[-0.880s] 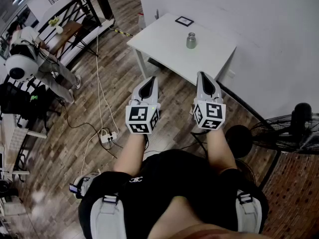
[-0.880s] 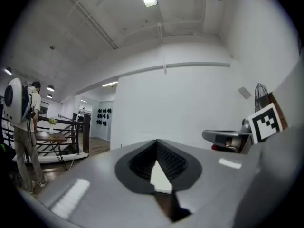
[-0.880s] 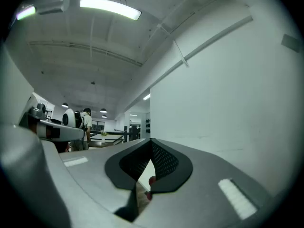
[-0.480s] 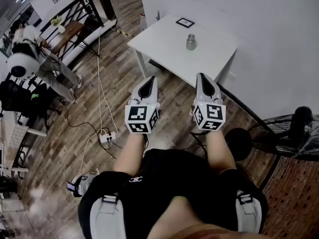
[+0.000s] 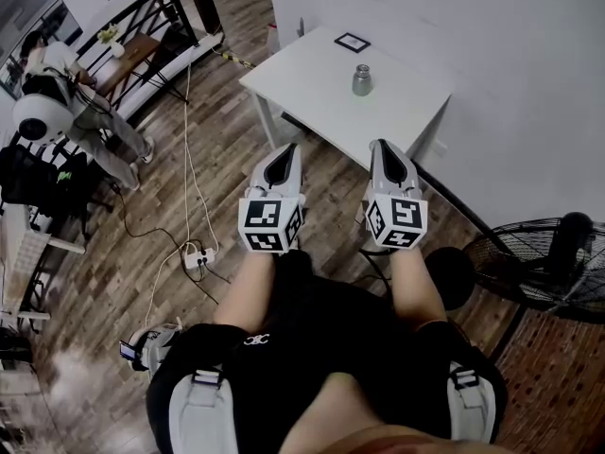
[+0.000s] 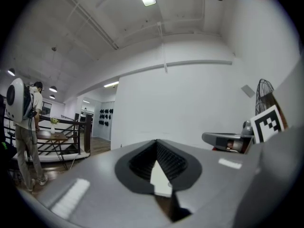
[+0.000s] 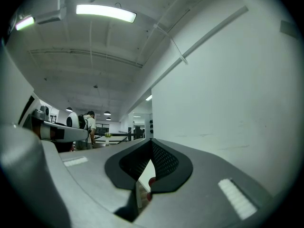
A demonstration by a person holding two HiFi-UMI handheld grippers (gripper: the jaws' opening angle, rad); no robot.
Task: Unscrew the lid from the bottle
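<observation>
A small grey metal bottle (image 5: 362, 79) with its lid on stands upright near the middle of the white table (image 5: 312, 74), ahead of me in the head view. Both grippers hang side by side over the wooden floor, short of the table's near edge. My left gripper (image 5: 283, 157) is shut with nothing in it. My right gripper (image 5: 382, 151) is also shut and empty. In the left gripper view the left gripper (image 6: 156, 146) points level at a white wall; the right gripper (image 7: 151, 145) faces wall and ceiling in its own view. Neither gripper view shows the bottle.
A small black-framed marker card (image 5: 351, 41) lies at the table's far edge. A floor fan (image 5: 544, 263) stands at the right. Cables and a power strip (image 5: 198, 258) lie on the floor to the left. A person (image 5: 80, 102) stands by the railing at far left.
The table and bottle sit slightly closer and the view has shifted a little. Both grippers keep their places side by side, still shut.
</observation>
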